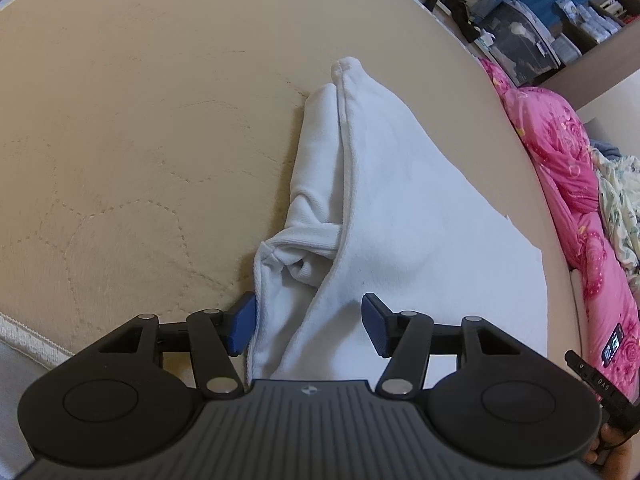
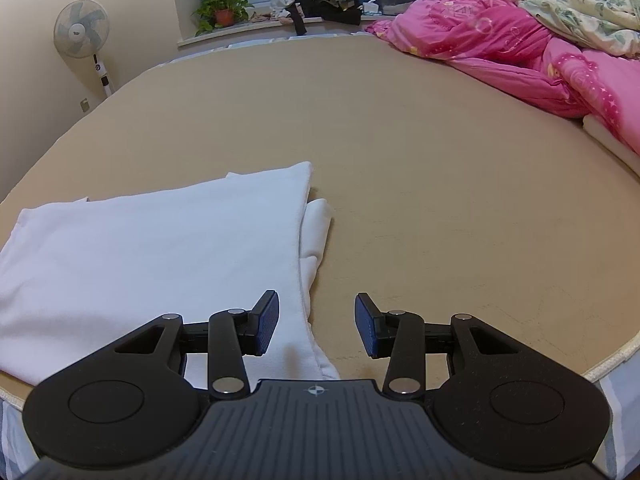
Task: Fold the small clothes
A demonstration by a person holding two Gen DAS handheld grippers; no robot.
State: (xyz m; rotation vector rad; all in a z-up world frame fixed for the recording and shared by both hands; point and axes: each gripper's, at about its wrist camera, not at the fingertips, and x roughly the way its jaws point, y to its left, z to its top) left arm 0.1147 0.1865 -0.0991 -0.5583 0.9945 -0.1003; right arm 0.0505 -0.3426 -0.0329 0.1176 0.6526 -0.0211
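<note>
lying folded, soft white fleece garment (image 1: 400,200) on quilted mattress (image 1: 120,140).

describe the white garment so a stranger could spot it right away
Find the big tan mattress with a pink quilt bunched along its far side. Near its front edge lies the white garment, partly folded, one flap laid over another. It is the only white, flat cloth there.

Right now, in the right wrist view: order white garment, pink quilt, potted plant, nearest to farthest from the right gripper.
1. White garment, folded, under and left of the right gripper.
2. Pink quilt, far right of the bed.
3. Potted plant, on the windowsill beyond the bed, upper left.
</note>
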